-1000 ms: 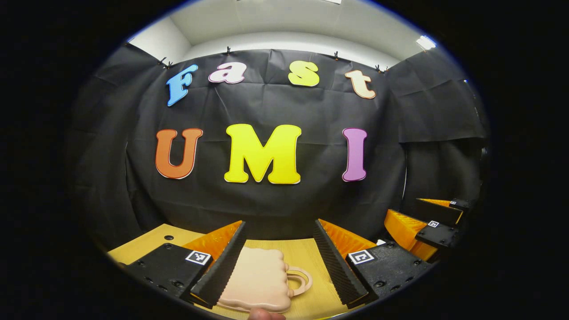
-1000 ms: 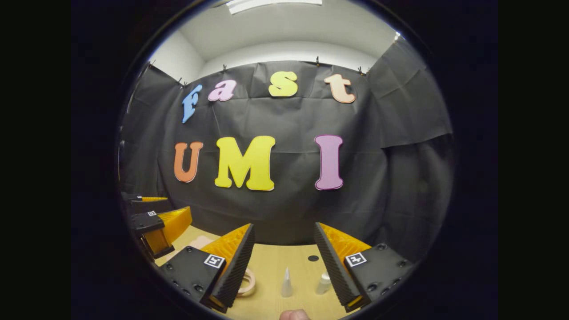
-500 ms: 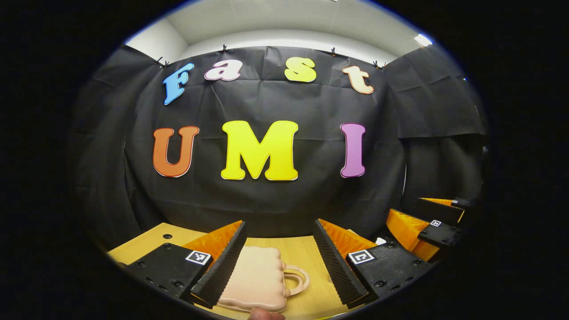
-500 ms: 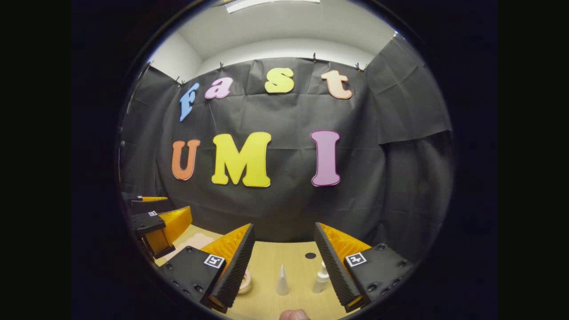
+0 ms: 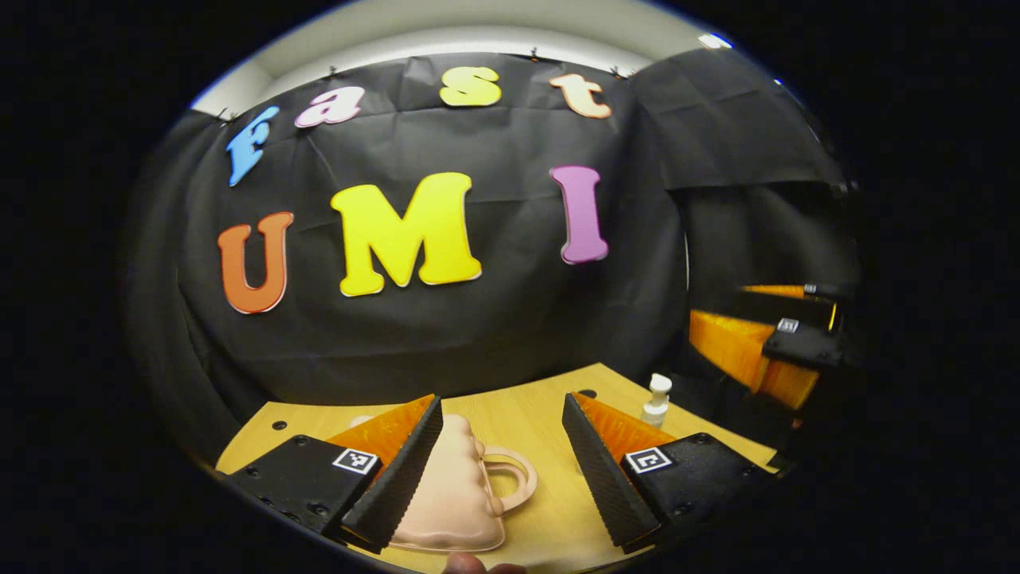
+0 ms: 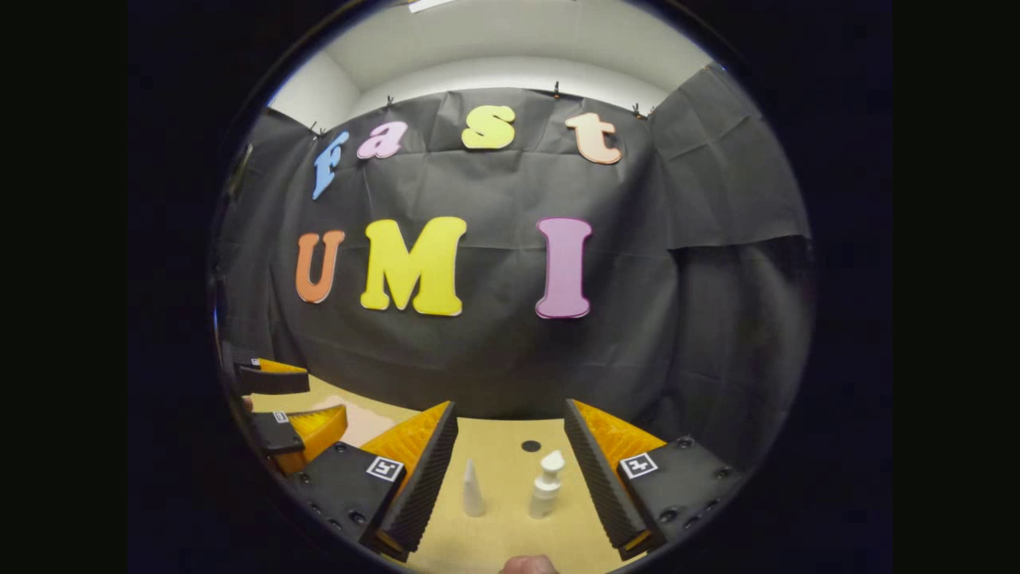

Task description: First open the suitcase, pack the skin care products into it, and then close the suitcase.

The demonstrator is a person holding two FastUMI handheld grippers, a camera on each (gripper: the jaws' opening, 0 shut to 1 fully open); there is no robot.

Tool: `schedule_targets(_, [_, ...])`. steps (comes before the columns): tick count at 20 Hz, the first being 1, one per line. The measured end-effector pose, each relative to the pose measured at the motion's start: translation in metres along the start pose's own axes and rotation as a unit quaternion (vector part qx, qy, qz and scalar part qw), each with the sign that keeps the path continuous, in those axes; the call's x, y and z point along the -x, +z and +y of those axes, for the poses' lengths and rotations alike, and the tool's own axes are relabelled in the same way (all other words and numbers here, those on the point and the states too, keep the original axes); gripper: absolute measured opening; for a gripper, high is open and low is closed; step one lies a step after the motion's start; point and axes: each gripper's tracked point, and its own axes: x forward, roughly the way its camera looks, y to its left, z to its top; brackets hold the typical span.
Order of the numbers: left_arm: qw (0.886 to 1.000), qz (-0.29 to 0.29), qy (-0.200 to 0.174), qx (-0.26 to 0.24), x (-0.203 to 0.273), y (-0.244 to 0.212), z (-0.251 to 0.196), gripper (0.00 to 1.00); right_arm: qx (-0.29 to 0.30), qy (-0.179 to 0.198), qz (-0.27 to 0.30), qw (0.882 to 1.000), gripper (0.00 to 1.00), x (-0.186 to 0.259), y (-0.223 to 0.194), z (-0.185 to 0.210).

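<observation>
Suitcase (image 5: 454, 486): a small peach-pink case with a scalloped edge and a loop handle, lying flat and closed on the wooden table (image 5: 550, 414) in the left gripper view, partly under the inner face of that view's near-side finger. The left gripper (image 5: 500, 466) hangs above it with its jaws wide apart and nothing between them but the case's handle side and bare tabletop. Compared with half a second ago, this camera has tipped down and swung, so more table shows and a white pump bottle (image 5: 657, 401) has come into sight by the table's far right edge, with the right gripper (image 5: 765, 335) beyond it. In the right gripper view, the right gripper (image 6: 510, 462) is likewise spread open and empty over the table; between its fingers stand a white cone-shaped tube (image 6: 472, 489) and the pump bottle (image 6: 547, 485), upright and near each other (both sat lower and closer in the earlier frame). The left gripper (image 6: 287, 406) shows at this view's left edge, with a strip of the pink case (image 6: 362, 421) beside it.
</observation>
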Motion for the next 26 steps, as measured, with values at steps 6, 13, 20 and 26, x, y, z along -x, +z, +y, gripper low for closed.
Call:
schedule_targets(6, [0.971,0.124,-0.045,-0.197,-0.046,-0.104,-0.031,0.97,0.012,-0.069,0.038,0.997,0.81,0.008,-0.031,-0.076])
schedule_targets(13, [0.911,0.239,-0.045,-0.332,-0.077,-0.194,-0.018,0.81,0.0,-0.111,0.067,0.992,0.8,0.024,-0.054,-0.12])
schedule_targets(20, [0.889,0.277,-0.053,-0.36,-0.085,-0.211,-0.023,0.3,-0.014,-0.129,0.08,0.988,0.8,0.034,-0.067,-0.131])
schedule_targets(26, [0.899,0.281,-0.059,-0.329,-0.081,-0.197,-0.021,0.14,-0.024,-0.128,0.076,0.989,0.8,0.04,-0.067,-0.123])
